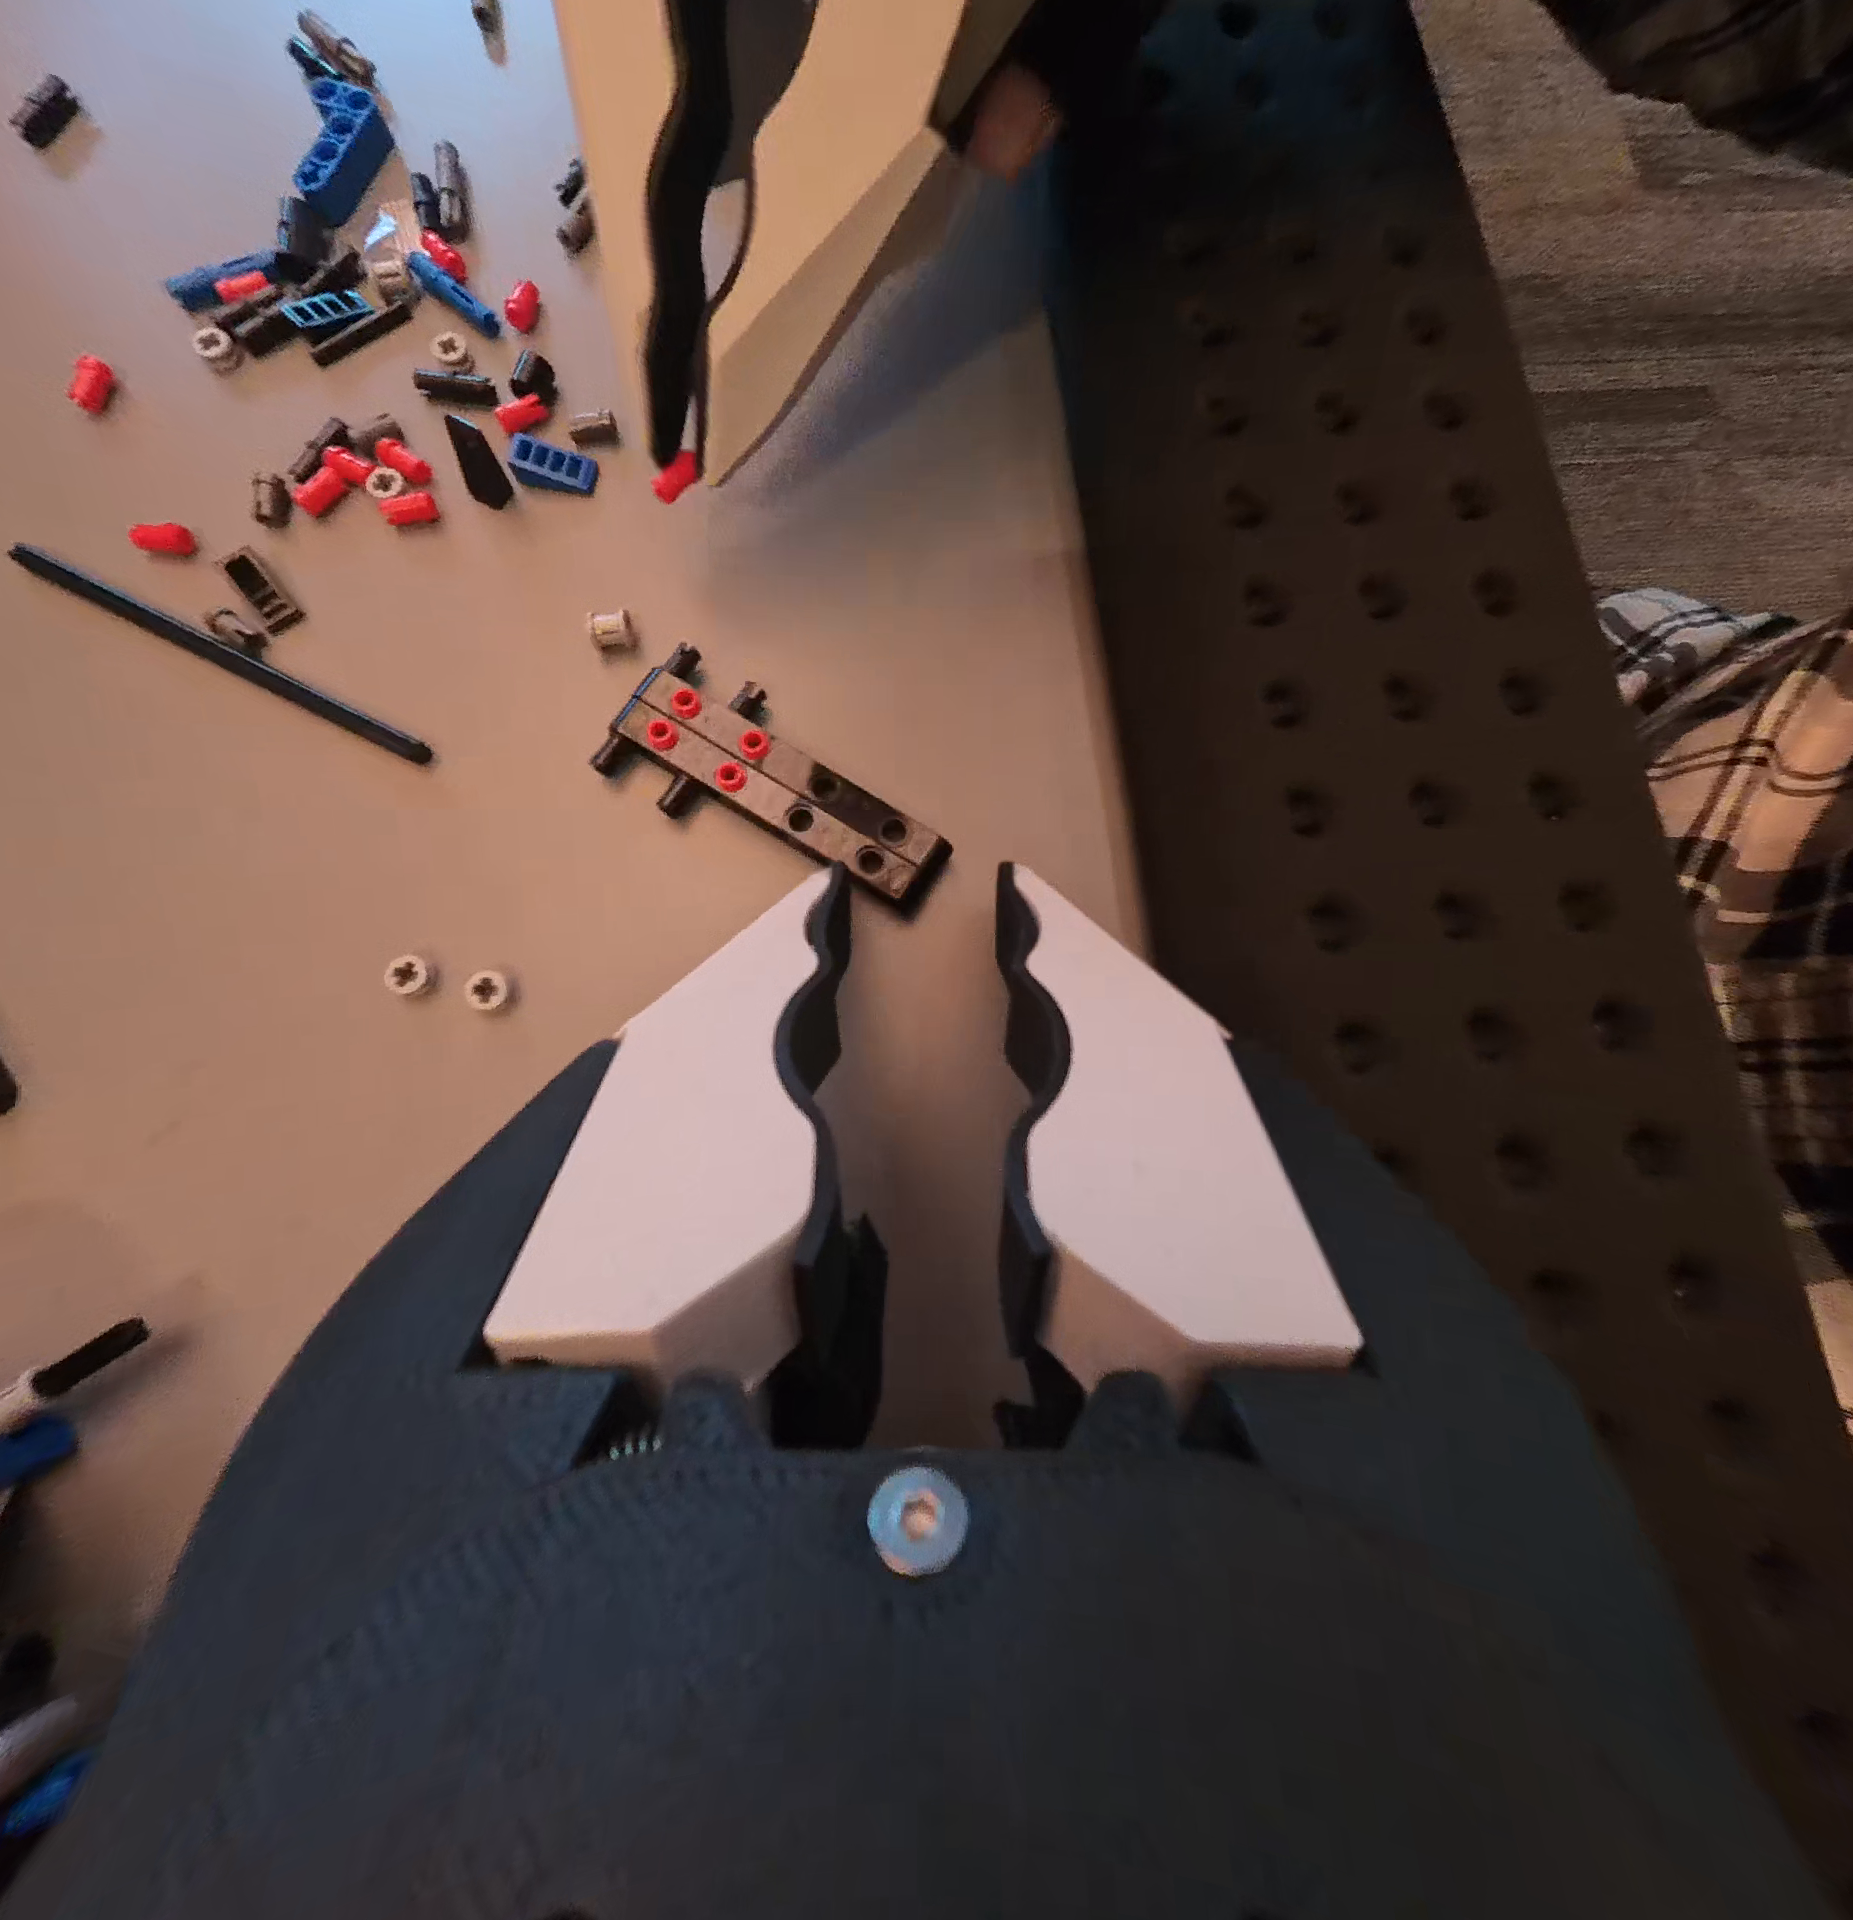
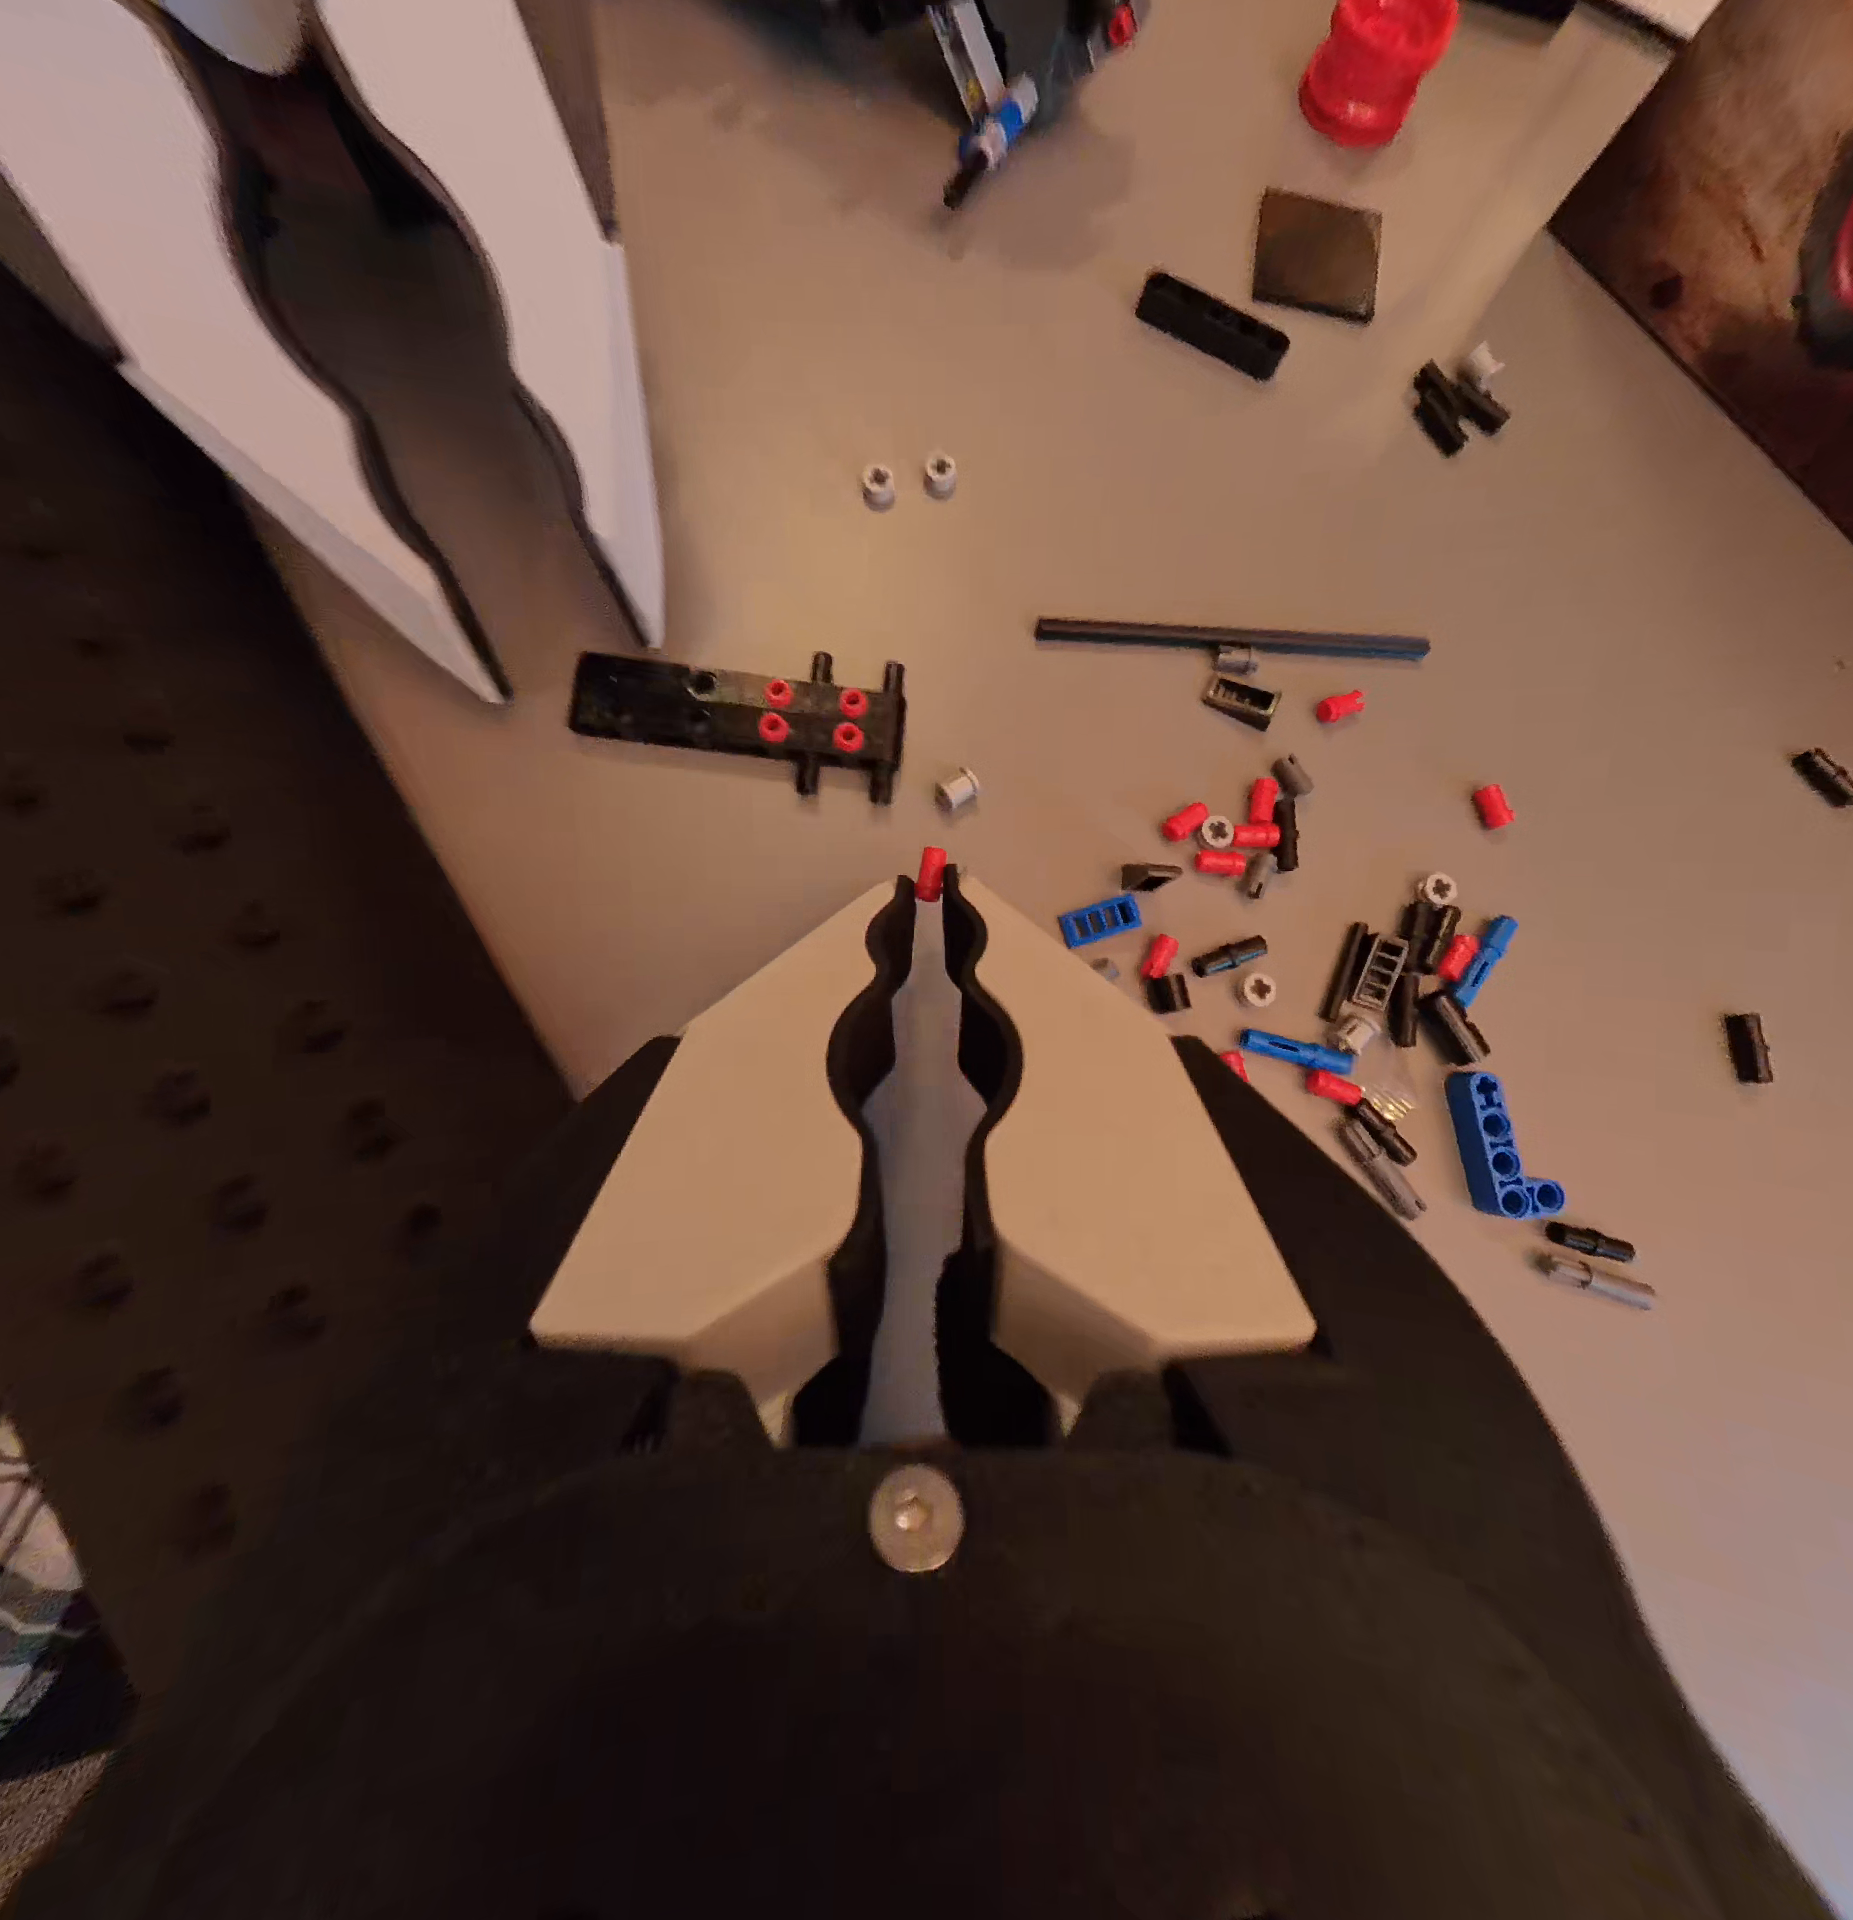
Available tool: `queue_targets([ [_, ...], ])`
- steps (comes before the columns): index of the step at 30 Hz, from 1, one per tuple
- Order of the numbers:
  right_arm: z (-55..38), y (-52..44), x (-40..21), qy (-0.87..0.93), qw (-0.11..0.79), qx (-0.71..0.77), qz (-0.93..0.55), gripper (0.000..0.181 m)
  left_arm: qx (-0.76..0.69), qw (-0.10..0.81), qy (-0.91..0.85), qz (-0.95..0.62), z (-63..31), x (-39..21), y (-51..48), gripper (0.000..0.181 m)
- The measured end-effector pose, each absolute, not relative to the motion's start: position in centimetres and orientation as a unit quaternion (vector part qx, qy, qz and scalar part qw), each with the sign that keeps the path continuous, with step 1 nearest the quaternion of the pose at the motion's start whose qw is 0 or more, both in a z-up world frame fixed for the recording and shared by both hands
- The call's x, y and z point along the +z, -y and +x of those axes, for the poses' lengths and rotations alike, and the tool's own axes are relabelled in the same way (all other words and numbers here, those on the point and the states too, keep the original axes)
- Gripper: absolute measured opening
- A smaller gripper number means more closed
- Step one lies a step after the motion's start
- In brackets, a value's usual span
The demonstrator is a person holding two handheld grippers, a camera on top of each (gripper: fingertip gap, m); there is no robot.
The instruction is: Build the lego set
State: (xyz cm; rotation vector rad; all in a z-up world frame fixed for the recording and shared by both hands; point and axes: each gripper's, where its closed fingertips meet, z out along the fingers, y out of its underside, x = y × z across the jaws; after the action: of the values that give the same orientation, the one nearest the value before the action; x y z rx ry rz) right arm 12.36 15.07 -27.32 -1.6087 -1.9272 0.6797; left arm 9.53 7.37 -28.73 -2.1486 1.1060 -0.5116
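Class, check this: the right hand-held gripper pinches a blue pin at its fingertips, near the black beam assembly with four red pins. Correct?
Not quite. The right wrist view shows the right hand-held gripper pinching a red pin, not blue. The black beam assembly does carry four red pins.

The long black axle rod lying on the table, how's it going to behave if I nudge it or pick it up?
The long black axle rod looks thin and straight, so probably stiff and light. A sideways nudge may roll it, though the small grey piece touching it might check that. Lying flat on the table, it could be awkward for the tongs to get under.
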Motion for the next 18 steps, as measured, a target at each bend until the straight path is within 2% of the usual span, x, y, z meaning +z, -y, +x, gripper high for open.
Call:
queue_targets([
  [9,10.8,-10.2,-24.1,0.696,0.24,0.393,-0.55,0.003,-0.059,0.483,-0.472,-0.735,10.0,-24.4,-9.9,0.022],
  [13,10.6,-9.4,-23.5,0.682,0.221,0.433,-0.546,0.003,-0.037,0.514,-0.481,-0.71,10.6,-23.6,-10.0,0.02],
  [18,10.7,-9.0,-23.1,0.666,0.198,0.469,-0.545,0.003,0.002,0.526,-0.511,-0.68,11.2,-23.3,-9.7,0.007],
])
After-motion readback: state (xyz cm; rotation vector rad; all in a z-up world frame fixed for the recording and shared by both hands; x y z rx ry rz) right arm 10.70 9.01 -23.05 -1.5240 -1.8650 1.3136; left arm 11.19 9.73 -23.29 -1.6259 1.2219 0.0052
